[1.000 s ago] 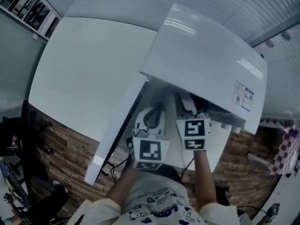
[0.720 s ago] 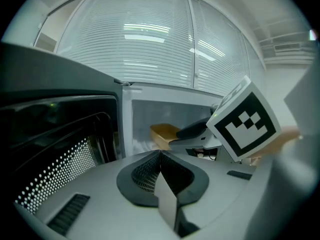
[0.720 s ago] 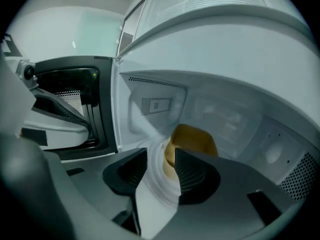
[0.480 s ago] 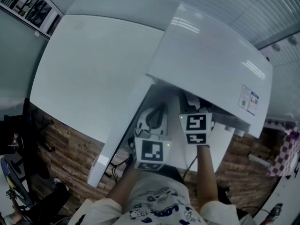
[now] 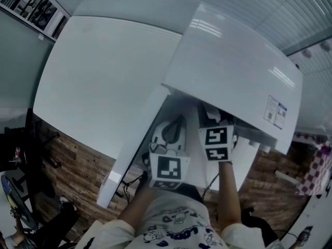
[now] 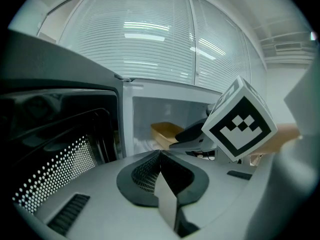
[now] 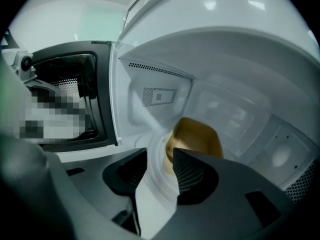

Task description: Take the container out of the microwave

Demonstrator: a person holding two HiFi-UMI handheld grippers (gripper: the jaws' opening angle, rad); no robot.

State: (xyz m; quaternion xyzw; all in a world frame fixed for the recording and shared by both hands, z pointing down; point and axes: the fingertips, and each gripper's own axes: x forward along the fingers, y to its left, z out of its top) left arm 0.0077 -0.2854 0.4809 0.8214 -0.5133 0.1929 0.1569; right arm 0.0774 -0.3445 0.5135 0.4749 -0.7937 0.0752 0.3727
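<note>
Right gripper (image 7: 159, 155): your jaws have just been opening and now stand wide apart, with nothing gripped. It's poked into the mouth of the microwave (image 5: 233, 71). The tan container (image 7: 197, 134) sits further in on the cavity floor, just past your right jaw tip. Its left edge shows through the gap and no pad touches it.

Left gripper (image 6: 160, 156): jaws closed together and empty. You're holding it outside the cavity, just beside the open door (image 5: 132, 149), aimed into the oven. The door's dark perforated window panel (image 6: 52, 156) fills the left of that gripper's view.

Surface: white table (image 5: 98, 77), bare on the side left of the oven. The microwave stands on its right part, with the door swung out towards you over the table's near edge. There's a printed label (image 5: 274, 109) on top of the oven, near its right end.

Room: wood-plank floor (image 5: 78, 165) below the table edge. White slatted blinds (image 6: 145, 39) run behind the oven. There's a dark shelf (image 5: 31, 7) at the far left, and a checkered cloth (image 5: 319, 165) at the right edge.
</note>
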